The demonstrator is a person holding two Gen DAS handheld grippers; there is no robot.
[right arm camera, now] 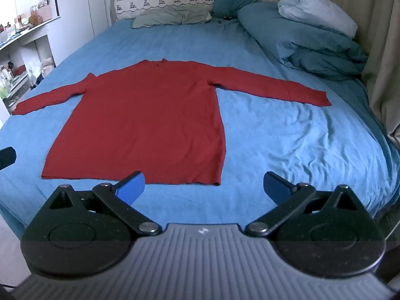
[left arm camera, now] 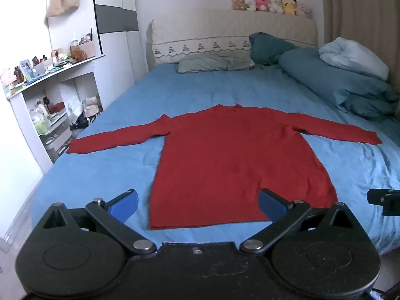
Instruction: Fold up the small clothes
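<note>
Blue sheets cover the bed (left arm camera: pixel 105 175), which fills most of both wrist views, with a cream headboard (left arm camera: pixel 232 32) at its far end and a curtain (right arm camera: pixel 382 50) along its right side. Spread flat across the middle of the bed lies the red sweater (left arm camera: pixel 232 160), neck toward the headboard, hem toward the near edge, and both sleeves stretched out sideways toward the left and right edges. The left gripper (left arm camera: pixel 198 203) hovers over the near edge with its jaws spread as wide as they go, holding nothing; the sweater's hem shows between the blue pads, but whether they touch the cloth cannot be told. The right gripper (right arm camera: pixel 205 186) hangs near the hem's right corner, jaws likewise fully apart and empty, one blue pad showing in front of the hem. At the head of the bed rest a grey-green pillow (left arm camera: pixel 215 62) and a dark teal pillow (left arm camera: pixel 267 46); a rolled teal duvet (left arm camera: pixel 345 85) with a pale blue blanket (left arm camera: pixel 355 56) on top lies along the far right edge. Plush toys (left arm camera: pixel 270 5) line the headboard's top. Cluttered white shelves (left arm camera: pixel 52 100) stand beside the bed's left edge.
</note>
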